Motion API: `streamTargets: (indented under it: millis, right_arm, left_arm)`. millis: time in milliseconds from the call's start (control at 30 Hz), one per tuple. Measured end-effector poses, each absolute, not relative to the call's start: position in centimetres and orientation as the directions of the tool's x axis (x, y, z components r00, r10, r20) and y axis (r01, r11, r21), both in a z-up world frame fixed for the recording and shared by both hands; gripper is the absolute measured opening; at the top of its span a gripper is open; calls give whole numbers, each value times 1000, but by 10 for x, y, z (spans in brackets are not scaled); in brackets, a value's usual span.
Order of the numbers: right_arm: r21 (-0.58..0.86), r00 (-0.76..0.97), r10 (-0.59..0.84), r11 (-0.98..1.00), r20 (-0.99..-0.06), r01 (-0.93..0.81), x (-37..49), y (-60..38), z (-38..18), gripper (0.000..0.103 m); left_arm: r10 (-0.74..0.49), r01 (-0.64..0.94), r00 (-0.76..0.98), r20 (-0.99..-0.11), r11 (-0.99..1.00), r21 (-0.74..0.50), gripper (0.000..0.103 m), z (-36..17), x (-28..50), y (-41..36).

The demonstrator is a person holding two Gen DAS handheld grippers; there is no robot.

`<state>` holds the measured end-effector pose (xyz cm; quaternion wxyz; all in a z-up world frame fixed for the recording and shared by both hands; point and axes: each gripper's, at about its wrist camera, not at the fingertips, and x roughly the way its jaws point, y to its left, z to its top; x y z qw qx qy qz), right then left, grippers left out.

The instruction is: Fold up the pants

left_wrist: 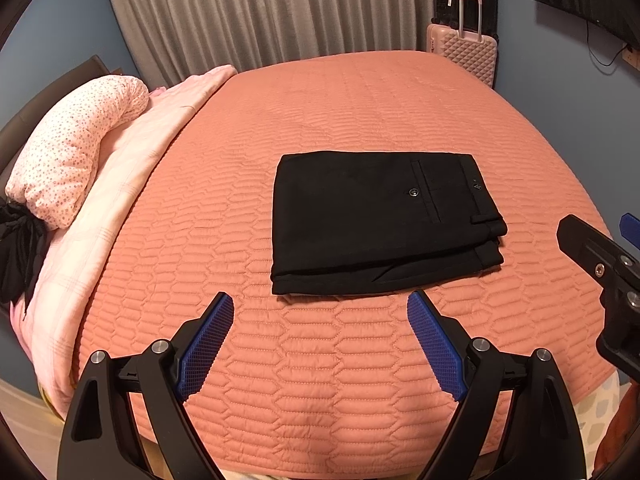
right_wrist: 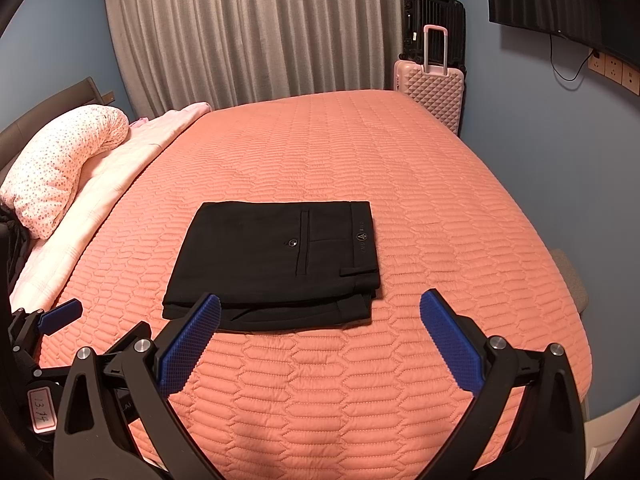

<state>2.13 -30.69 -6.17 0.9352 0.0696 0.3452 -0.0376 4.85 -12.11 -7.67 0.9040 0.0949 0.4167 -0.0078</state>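
Black pants [left_wrist: 380,220] lie folded into a compact rectangle on the salmon quilted bedspread [left_wrist: 320,120], back pocket and waistband up, waistband to the right. They also show in the right wrist view [right_wrist: 272,260]. My left gripper [left_wrist: 320,308] is open and empty, just in front of the pants' near edge. My right gripper [right_wrist: 320,308] is open and empty, also in front of the near edge; its left finger [right_wrist: 192,340] overlaps the near left corner in view. The right gripper's body shows at the right edge of the left wrist view [left_wrist: 600,264].
A spotted pink pillow [left_wrist: 76,152] and a pale pink blanket [left_wrist: 132,184] lie along the bed's left side. A pink suitcase [right_wrist: 430,80] and a black one [right_wrist: 434,20] stand behind the bed's far right corner. Grey curtains [right_wrist: 260,32] hang behind.
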Motion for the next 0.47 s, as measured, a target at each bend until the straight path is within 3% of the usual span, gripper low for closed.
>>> streamTargets:
  millis: [467]
  right_arm:
    - [108, 760, -23, 987, -650, 123, 20, -307, -60, 98]
  left_arm:
    - [86, 58, 626, -775, 986, 156, 86, -76, 54, -112]
